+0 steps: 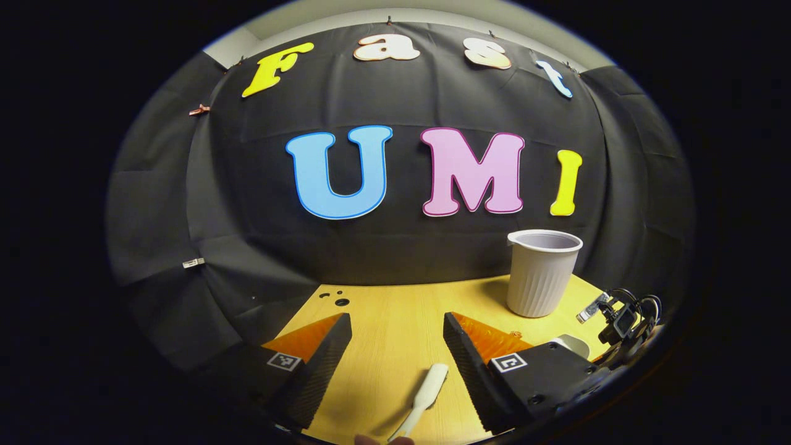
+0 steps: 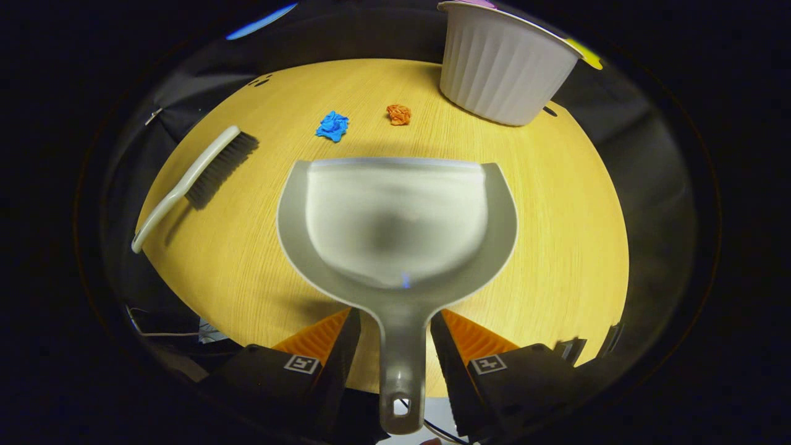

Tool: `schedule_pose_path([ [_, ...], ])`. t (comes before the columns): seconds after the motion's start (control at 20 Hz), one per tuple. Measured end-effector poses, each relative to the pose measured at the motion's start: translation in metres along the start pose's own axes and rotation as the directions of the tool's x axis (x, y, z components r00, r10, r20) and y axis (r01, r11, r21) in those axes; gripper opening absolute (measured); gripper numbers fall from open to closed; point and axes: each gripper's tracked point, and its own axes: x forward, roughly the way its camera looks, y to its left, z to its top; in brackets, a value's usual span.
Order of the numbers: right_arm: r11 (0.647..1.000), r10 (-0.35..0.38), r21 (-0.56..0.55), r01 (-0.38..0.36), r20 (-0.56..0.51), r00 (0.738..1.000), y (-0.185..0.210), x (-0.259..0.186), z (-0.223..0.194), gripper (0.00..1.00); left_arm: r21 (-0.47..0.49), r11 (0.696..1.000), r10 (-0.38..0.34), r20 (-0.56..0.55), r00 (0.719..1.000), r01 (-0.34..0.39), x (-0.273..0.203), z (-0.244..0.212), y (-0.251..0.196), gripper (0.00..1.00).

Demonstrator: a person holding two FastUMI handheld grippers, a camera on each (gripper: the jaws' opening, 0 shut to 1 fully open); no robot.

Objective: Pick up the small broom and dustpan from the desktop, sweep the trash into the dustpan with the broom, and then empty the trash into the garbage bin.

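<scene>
In the right gripper view, my right gripper is shut on the handle of the grey dustpan, whose open edge faces away from me over the wooden table. Beyond that edge lie a blue paper wad and an orange paper wad. The small broom rests on the table to the left, bristles away from me. In the left gripper view, my left gripper stands wide open, the broom's white handle lying low between its fingers and touching neither.
A white ribbed garbage bin stands at the table's far right. The other gripper with its cables shows at the right edge of the left gripper view. The black cloth wall runs just behind the table. Small holes mark the far left corner.
</scene>
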Motion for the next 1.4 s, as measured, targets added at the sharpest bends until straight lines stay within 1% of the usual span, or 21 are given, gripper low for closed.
schedule_pose_path([
  [0.15,0.999,-0.003,0.036,0.003,-0.02,1.0,-0.004,0.006,0.004,0.66,-0.001,1.0,0.016,-0.02,1.0,-0.016,0.004,-0.006,-0.001,0.96],
  [0.2,0.999,-0.002,0.048,0.004,-0.034,0.999,-0.005,0.009,0.003,0.55,0.0,1.0,0.023,-0.027,0.999,-0.023,0.004,-0.008,-0.001,0.96],
  [0.3,0.997,0.021,0.073,-0.016,-0.061,0.998,-0.002,0.014,0.0,0.43,-0.001,1.0,0.03,-0.043,0.999,-0.03,0.002,-0.014,-0.002,0.96],
  [0.35,0.997,0.035,0.066,-0.031,-0.063,0.997,-0.002,0.014,0.0,0.44,-0.002,1.0,0.029,-0.051,0.998,-0.029,0.003,-0.019,-0.003,0.96],
  [0.4,0.998,0.047,0.052,-0.043,-0.064,0.997,0.0,0.013,0.0,0.39,-0.004,1.0,0.023,-0.063,0.998,-0.023,0.005,-0.022,-0.005,0.96],
  [0.55,0.996,0.082,0.04,-0.082,-0.002,0.997,0.002,0.002,0.008,0.37,0.005,1.0,-0.011,-0.146,0.989,0.012,0.01,-0.046,-0.012,0.96],
  [0.65,0.994,0.104,0.019,-0.105,0.027,0.994,0.001,-0.013,0.005,0.36,0.03,0.998,-0.047,-0.231,0.972,0.055,0.015,-0.071,-0.019,0.94],
  [0.7,0.994,0.105,0.004,-0.105,0.031,0.994,-0.002,-0.02,0.004,0.31,0.049,0.996,-0.059,-0.29,0.955,0.077,0.016,-0.088,-0.02,0.94],
  [0.75,0.995,0.102,-0.014,-0.102,0.038,0.994,-0.006,-0.025,0.002,0.36,0.064,0.992,-0.078,-0.352,0.933,0.107,0.017,-0.104,-0.023,0.94],
  [0.8,0.995,0.098,-0.027,-0.097,0.043,0.994,-0.011,-0.029,0.001,0.31,0.072,0.987,-0.1,-0.41,0.907,0.142,0.016,-0.118,-0.027,0.94],
  [0.85,0.995,0.096,-0.034,-0.095,0.043,0.994,-0.015,-0.036,-0.002,0.36,0.072,0.981,-0.125,-0.477,0.87,0.18,0.018,-0.137,-0.032,0.94],
  [0.9,0.995,0.096,-0.035,-0.094,0.045,0.994,-0.019,-0.04,-0.004,0.36,0.059,0.974,-0.153,-0.545,0.824,0.22,0.015,-0.156,-0.037,0.93],
  [0.95,0.995,0.093,-0.032,-0.092,0.046,0.995,-0.022,-0.043,-0.007,0.36,0.041,0.967,-0.173,-0.616,0.769,0.251,0.01,-0.174,-0.04,0.93],
  [1.05,0.996,0.09,-0.021,-0.089,0.046,0.995,-0.027,-0.046,-0.012,0.36,0.016,0.963,-0.172,-0.737,0.653,0.271,0.006,-0.209,-0.036,0.92],
  [1.1,0.996,0.086,-0.015,-0.086,0.045,0.995,-0.029,-0.048,-0.016,0.31,0.004,0.961,-0.171,-0.776,0.607,0.275,0.008,-0.224,-0.034,0.92],
  [1.15,0.996,0.084,-0.006,-0.084,0.045,0.995,-0.031,-0.05,-0.019,0.31,-0.003,0.961,-0.167,-0.801,0.575,0.275,0.011,-0.235,-0.033,0.92],
  [1.2,0.997,0.082,0.006,-0.083,0.043,0.996,-0.031,-0.051,-0.022,0.36,-0.001,0.961,-0.162,-0.812,0.56,0.276,0.016,-0.243,-0.031,0.92],
  [1.25,0.997,0.081,0.017,-0.082,0.04,0.996,-0.032,-0.052,-0.027,0.36,0.004,0.96,-0.158,-0.818,0.553,0.28,0.023,-0.248,-0.03,0.9],
  [1.3,0.997,0.077,0.026,-0.078,0.038,0.996,-0.033,-0.054,-0.03,0.31,0.011,0.958,-0.154,-0.823,0.547,0.286,0.028,-0.253,-0.03,0.89],
  [1.35,0.997,0.073,0.033,-0.074,0.035,0.997,-0.034,-0.055,-0.034,0.36,0.014,0.957,-0.151,-0.831,0.536,0.291,0.033,-0.259,-0.03,0.89],
  [1.4,0.997,0.07,0.04,-0.071,0.031,0.997,-0.036,-0.056,-0.037,0.36,0.012,0.955,-0.149,-0.843,0.517,0.295,0.037,-0.268,-0.031,0.88],
])
